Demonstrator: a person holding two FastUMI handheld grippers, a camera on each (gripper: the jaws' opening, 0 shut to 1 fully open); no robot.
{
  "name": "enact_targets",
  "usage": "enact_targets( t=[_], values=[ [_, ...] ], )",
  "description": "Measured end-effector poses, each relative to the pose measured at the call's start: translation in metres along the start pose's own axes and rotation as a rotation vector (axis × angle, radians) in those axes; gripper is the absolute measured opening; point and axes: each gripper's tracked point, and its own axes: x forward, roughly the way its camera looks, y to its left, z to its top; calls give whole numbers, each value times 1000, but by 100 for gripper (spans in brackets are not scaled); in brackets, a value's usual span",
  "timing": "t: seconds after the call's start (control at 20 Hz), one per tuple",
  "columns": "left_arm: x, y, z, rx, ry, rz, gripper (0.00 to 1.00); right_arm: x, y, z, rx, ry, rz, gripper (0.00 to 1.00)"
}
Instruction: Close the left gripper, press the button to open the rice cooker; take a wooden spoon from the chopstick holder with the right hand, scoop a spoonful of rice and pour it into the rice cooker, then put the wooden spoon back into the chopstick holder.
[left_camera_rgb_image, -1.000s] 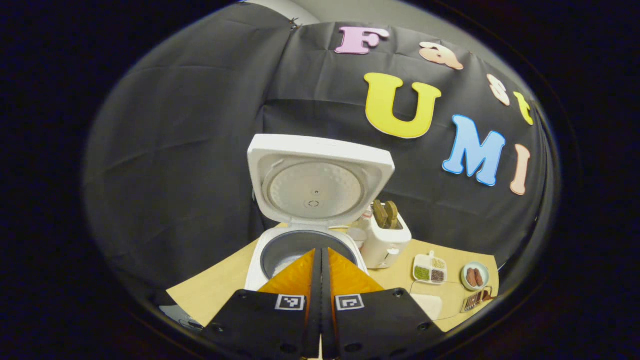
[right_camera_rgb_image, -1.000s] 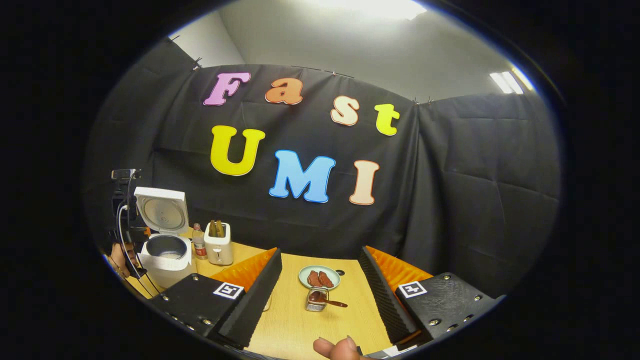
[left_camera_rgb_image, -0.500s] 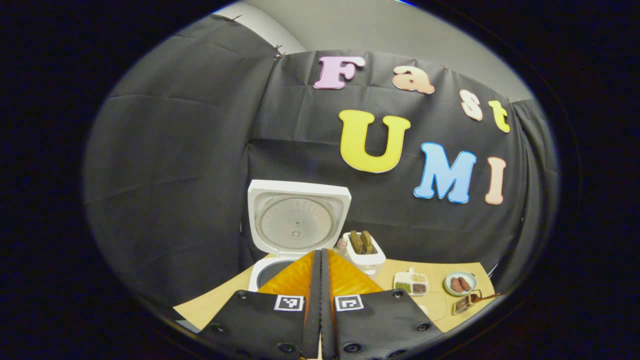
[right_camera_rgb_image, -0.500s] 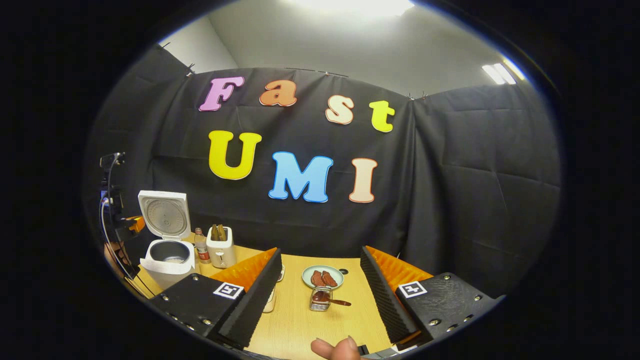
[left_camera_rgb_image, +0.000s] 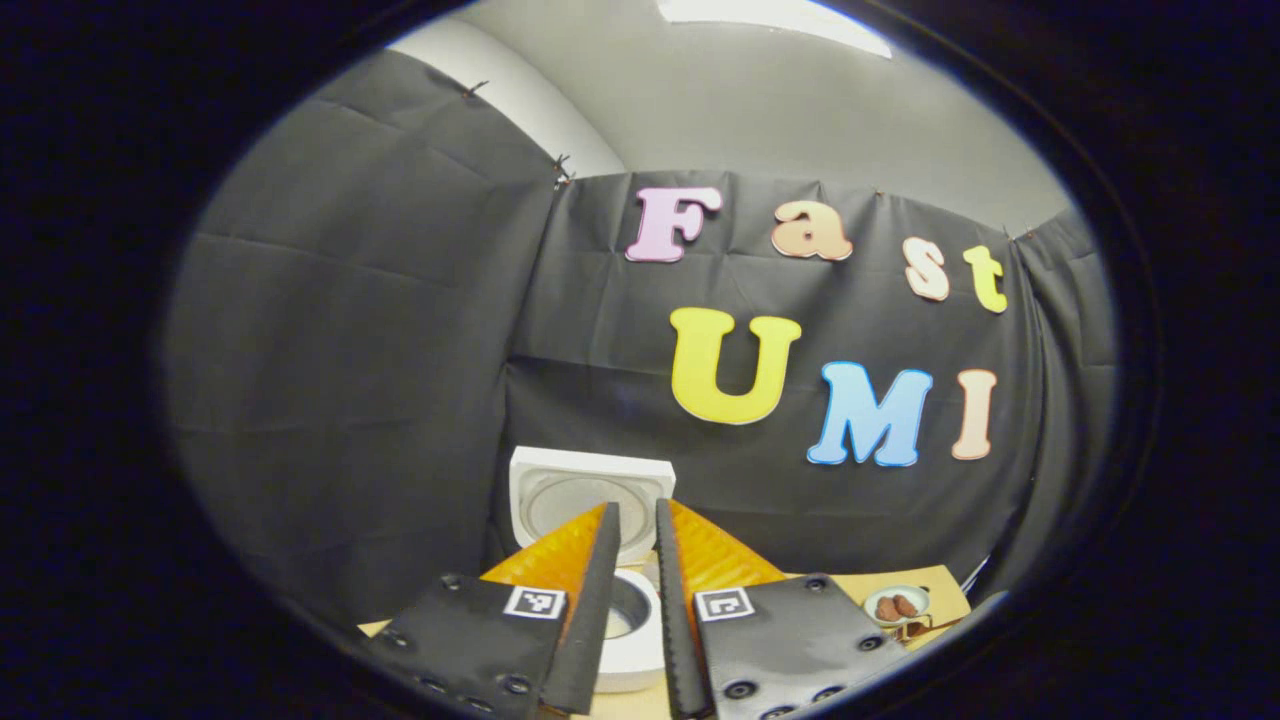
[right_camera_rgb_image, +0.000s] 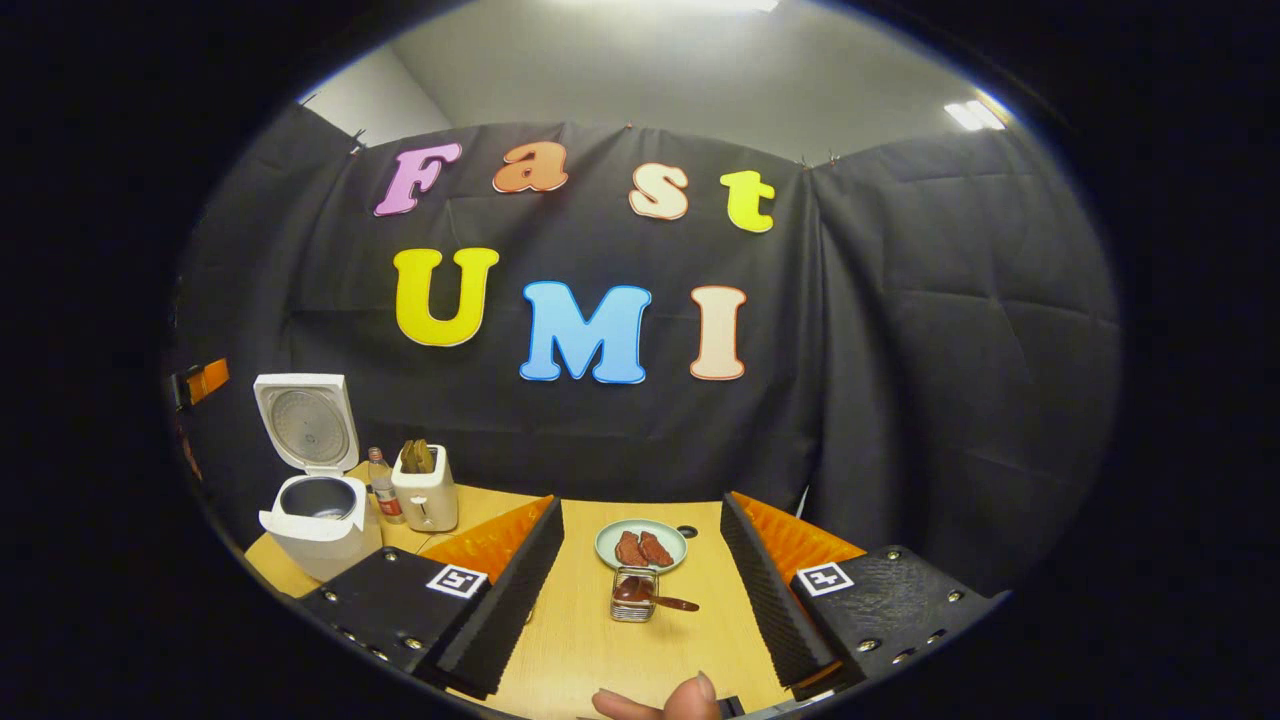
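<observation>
You'll find no readable text: the square black-and-white markers (right_camera_rgb_image: 457, 580) on your tongs carry patterns, not words.

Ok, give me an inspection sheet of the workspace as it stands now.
Surface: wooden table, bare in front.
Job's things: rice cooker, lid up; chopstick holder with wooden spoon resting in it.
Clutter: plate of brown food; toaster; bottle.
Claws: left claw slightly parted, holding nothing; right claw wide open, holding nothing.
Cables: nothing seen.
Surroundings: black cloth walls, ceiling lights, a fingertip at the bottom edge.
</observation>
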Motion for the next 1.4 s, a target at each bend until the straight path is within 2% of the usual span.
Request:
enact_targets(
  t=[0.15, 0.3, 0.4, 0.5, 0.65, 0.75, 0.9, 1.1, 1.2, 1.35, 1.4],
  values=[
    [-28, -27, 21, 15, -60, -6, 59, 19, -13, -20, 43, 4, 37, 97],
    [-50, -41, 24, 35, -47, 6, 92, 45, -26, -53, 84, 0, 61, 97],
    [-65, -53, 21, 61, -41, 1, 99, 65, -38, -74, 99, -48, 49, 97],
    [-79, -64, 19, 74, -57, -11, 93, 87, -52, -99, 91, -89, 18, 96],
    [-97, -82, 15, 44, -80, -33, 94, 115, -57, -146, 98, -90, 16, 97],
    [-102, -96, 6, 29, -64, -56, 94, 133, -60, -181, 142, -44, 13, 99],
    [-97, -101, -21, 94, 28, -57, 93, 159, -63, -230, 238, 43, -17, 99],
    [-102, -112, -33, 152, 79, -72, 94, 192, -52, -270, 353, 109, -24, 99],
    [-105, -115, -38, 182, 93, -72, 94, 207, -47, -278, 420, 134, -24, 98],
    [-110, -120, -39, 200, 102, -74, 94, 222, -32, -282, 450, 142, 0, 98],
    [-110, -121, -40, 205, 105, -76, 95, 227, -26, -287, 456, 164, 11, 92]
  ],
)
